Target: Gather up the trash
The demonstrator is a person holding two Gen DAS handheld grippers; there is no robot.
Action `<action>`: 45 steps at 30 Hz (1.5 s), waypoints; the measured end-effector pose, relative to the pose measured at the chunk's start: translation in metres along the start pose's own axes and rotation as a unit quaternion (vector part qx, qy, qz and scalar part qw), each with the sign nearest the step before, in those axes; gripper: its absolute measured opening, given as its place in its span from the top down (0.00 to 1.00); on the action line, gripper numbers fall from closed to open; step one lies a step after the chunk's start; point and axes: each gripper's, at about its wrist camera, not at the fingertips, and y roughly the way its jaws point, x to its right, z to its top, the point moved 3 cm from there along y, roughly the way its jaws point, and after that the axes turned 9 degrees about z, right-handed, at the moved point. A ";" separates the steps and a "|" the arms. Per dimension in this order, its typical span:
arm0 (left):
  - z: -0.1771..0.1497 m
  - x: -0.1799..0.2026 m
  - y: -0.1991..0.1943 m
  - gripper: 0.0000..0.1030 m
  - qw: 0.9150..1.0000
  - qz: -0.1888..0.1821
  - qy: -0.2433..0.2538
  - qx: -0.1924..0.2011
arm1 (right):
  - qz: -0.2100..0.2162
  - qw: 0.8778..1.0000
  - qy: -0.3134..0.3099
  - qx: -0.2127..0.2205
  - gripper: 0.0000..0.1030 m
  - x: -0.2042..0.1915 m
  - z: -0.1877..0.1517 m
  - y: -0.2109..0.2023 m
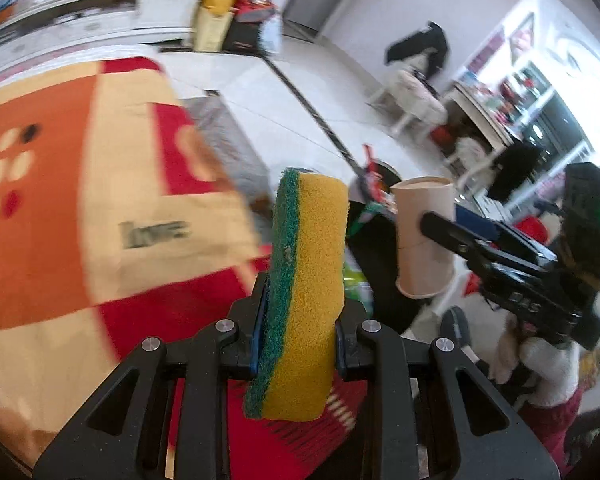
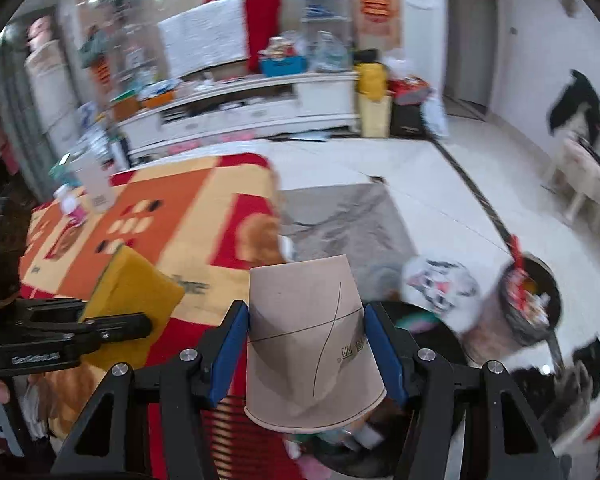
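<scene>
— Two grippers, each with something in it. What does the left gripper [image 1: 296, 344] have?

— Its jaws are closed to a narrow gap on a yellow foam sponge with a green scouring layer [image 1: 306, 280]. The sponge stands on edge between the blue pads, green side toward the left of the view, and rises well above the fingertips.

— And the right gripper [image 2: 306, 352]?

— Its jaws stand about half open and press on both sides of a tan paper cup with thin curved lines printed on it [image 2: 312, 344]. The cup is upside down, rim toward the camera and base pointing away.

— Where are both things relative to the table?

— Both are in the air, off the table. The table wears a cloth patterned in red, orange and cream [image 2: 172, 216]; the sponge is just past its near right edge, and the cup hangs beside that edge, to the right of the sponge.

— Anything under them?

— A black round bin [image 2: 440, 320] sits on the pale tiled floor [image 2: 420, 168] below the cup, with wrappers inside. Farther right stands a second dark bin stuffed with red and mixed rubbish [image 2: 528, 304]. A grey mat [image 2: 340, 216] lies on the floor by the table's right edge.

— On the table itself?

— At its far left corner, a white carton [image 2: 96, 188] and a small pink-labelled container [image 2: 70, 204], both blurred.
</scene>
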 end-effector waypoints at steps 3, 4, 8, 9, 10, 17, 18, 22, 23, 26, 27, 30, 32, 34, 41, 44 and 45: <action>0.004 0.027 0.018 0.77 1.000 -0.027 0.007 -0.015 | -0.032 0.999 0.026 -0.012 0.44 0.035 -0.013 -0.001; 0.006 0.035 0.025 0.77 0.999 -0.040 0.005 -0.022 | -0.036 0.999 0.034 -0.016 0.44 0.044 -0.016 0.000; 0.014 0.060 0.048 0.76 0.995 -0.085 -0.006 -0.044 | -0.054 0.995 0.075 -0.029 0.44 0.080 -0.030 0.011; 0.016 0.065 0.053 0.75 0.994 -0.097 -0.009 -0.045 | -0.056 0.994 0.088 -0.030 0.43 0.088 -0.032 0.012; 0.018 0.069 0.059 0.73 0.993 -0.107 -0.011 -0.045 | -0.057 0.993 0.099 -0.028 0.42 0.095 -0.035 0.012; 0.020 0.062 0.072 0.38 0.992 -0.115 -0.012 -0.049 | -0.060 0.988 0.139 -0.006 0.17 0.114 -0.040 0.002; 0.019 0.059 0.071 0.38 0.993 -0.108 -0.012 -0.045 | -0.058 0.988 0.142 -0.004 0.17 0.113 -0.040 0.003; 0.019 0.050 0.059 0.38 0.998 -0.062 -0.004 -0.020 | -0.049 0.989 0.139 0.008 0.17 0.100 -0.044 0.003; 0.018 0.048 0.057 0.38 0.999 -0.051 0.002 -0.016 | -0.050 0.989 0.137 0.011 0.17 0.096 -0.045 0.004; 0.014 0.043 0.047 0.38 1.000 -0.004 0.026 0.002 | -0.050 0.990 0.131 0.021 0.17 0.082 -0.050 0.005; 0.011 0.041 0.045 0.38 0.999 0.010 0.034 0.008 | -0.047 0.990 0.130 0.025 0.17 0.077 -0.052 0.005; 0.004 0.033 0.038 0.38 0.998 0.035 0.045 0.025 | -0.047 0.991 0.123 0.028 0.17 0.061 -0.056 0.009; 0.000 0.028 0.033 0.38 0.997 0.050 0.048 0.036 | -0.055 0.991 0.114 0.034 0.17 0.048 -0.058 0.007; -0.005 0.024 0.027 0.38 0.995 0.063 0.051 0.051 | -0.062 0.991 0.107 0.044 0.17 0.037 -0.060 0.003; -0.009 0.019 0.004 0.38 0.990 0.088 0.063 0.094 | -0.097 0.988 0.091 0.083 0.17 0.013 -0.057 -0.020; -0.010 0.020 -0.006 0.38 0.986 0.099 0.070 0.111 | -0.112 0.985 0.085 0.097 0.17 0.005 -0.055 -0.029; -0.011 0.020 -0.010 0.38 0.985 0.102 0.073 0.117 | -0.115 0.985 0.083 0.099 0.17 0.004 -0.055 -0.031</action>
